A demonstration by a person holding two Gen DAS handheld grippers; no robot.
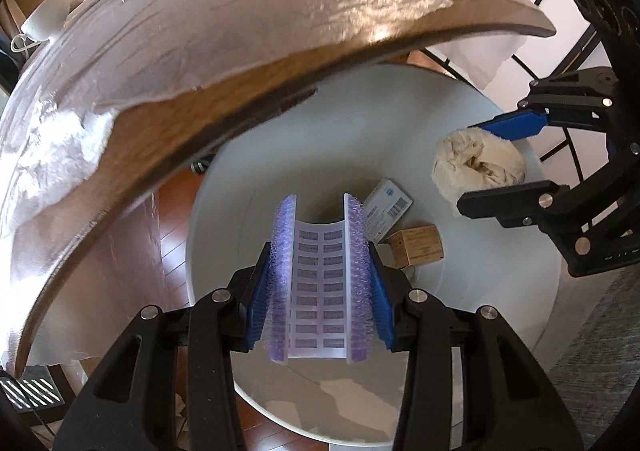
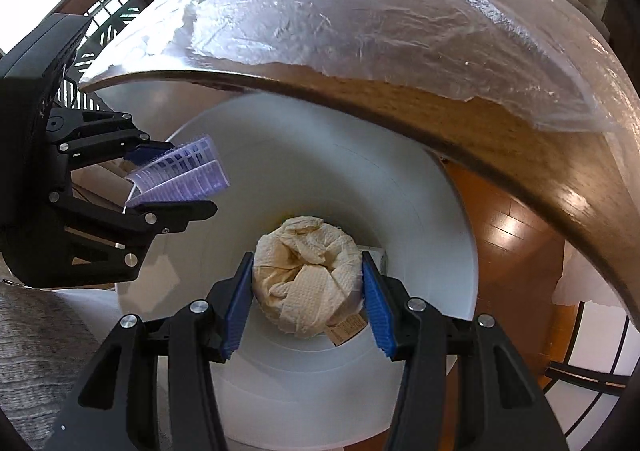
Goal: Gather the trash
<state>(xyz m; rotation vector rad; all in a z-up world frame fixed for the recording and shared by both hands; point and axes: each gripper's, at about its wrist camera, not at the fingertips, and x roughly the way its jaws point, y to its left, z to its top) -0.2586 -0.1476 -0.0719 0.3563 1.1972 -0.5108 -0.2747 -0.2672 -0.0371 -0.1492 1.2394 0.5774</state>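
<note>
The left gripper (image 1: 320,271) is squeezed shut on a bent purple plastic strip (image 1: 320,279). The strip is folded like a U between the blue pads, and its long side runs the same way the fingers point. Right under this gripper is the open mouth of the white bin (image 1: 500,291). A white card (image 1: 386,207) and a small brown box (image 1: 420,247) already lie at the bottom, just past the fingertips.

The right gripper (image 2: 308,291) is beside the left one, to its right. It is about half open and holds a crumpled paper towel ball (image 2: 306,275), with a pad pressing on each side. The ball also hangs straight above the bin.

Both pieces of trash point down into the bin, so I think letting go is the next move. The wooden table edge (image 2: 460,139) sits just beyond both grippers, away from the drop.
</note>
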